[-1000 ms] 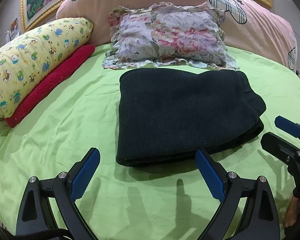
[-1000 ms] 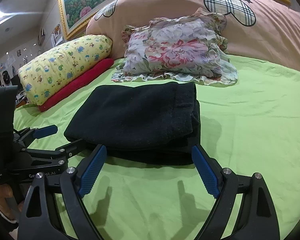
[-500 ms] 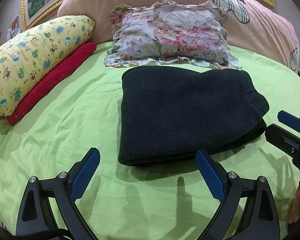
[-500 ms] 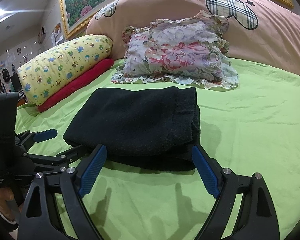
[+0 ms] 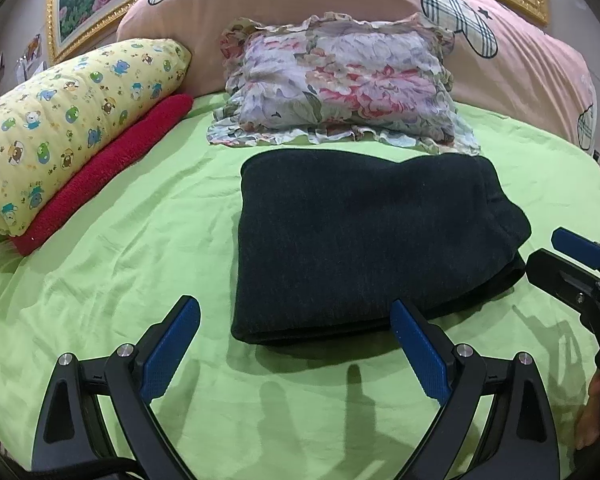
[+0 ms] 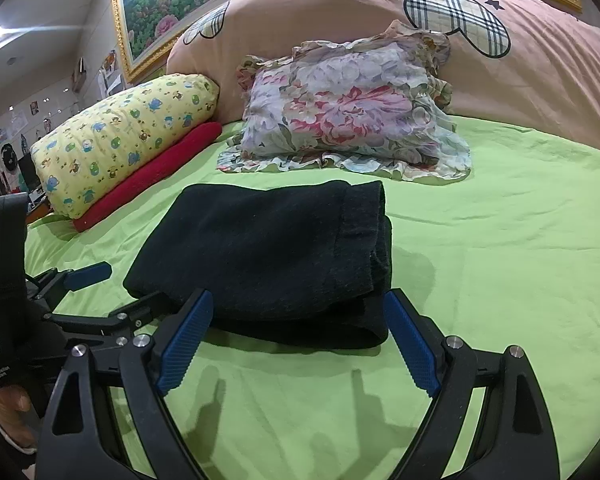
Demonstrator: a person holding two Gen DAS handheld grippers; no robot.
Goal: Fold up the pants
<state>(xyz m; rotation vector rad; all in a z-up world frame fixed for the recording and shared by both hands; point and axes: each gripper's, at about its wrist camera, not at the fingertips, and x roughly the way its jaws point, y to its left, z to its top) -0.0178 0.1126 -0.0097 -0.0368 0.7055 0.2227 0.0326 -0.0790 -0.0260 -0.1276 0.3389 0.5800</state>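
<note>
Left wrist view: My left hand-held gripper (image 5: 294, 334) is released, its blue pads spread wide with nothing between them. It hovers above the green bed sheet (image 5: 140, 264). The pants (image 5: 364, 244) lie directly ahead of it, folded into a dark, stacked rectangle flat on the sheet; the near edge of the pants sits just beyond the right pad and apart from it. Beyond the pants, a floral pillow (image 5: 340, 84) rests on the sheet, with a pink quilt (image 5: 300, 4) behind it. Ahead and to the left, a yellow pillow (image 5: 68, 120) lies on top of a red towel (image 5: 112, 168). My right hand-held gripper (image 5: 556, 258) enters at the right edge, near the right end of the pants.

Right wrist view: My right hand-held gripper (image 6: 296, 334) is released, pads wide apart and holding nothing. The pants (image 6: 268, 252) lie just ahead, their near edge between the two pad tips; I cannot tell whether the pads touch the cloth. My left hand-held gripper (image 6: 118, 290) is to the left, open, near the left corner of the pants. The floral pillow (image 6: 348, 112) lies beyond the pants.
</note>
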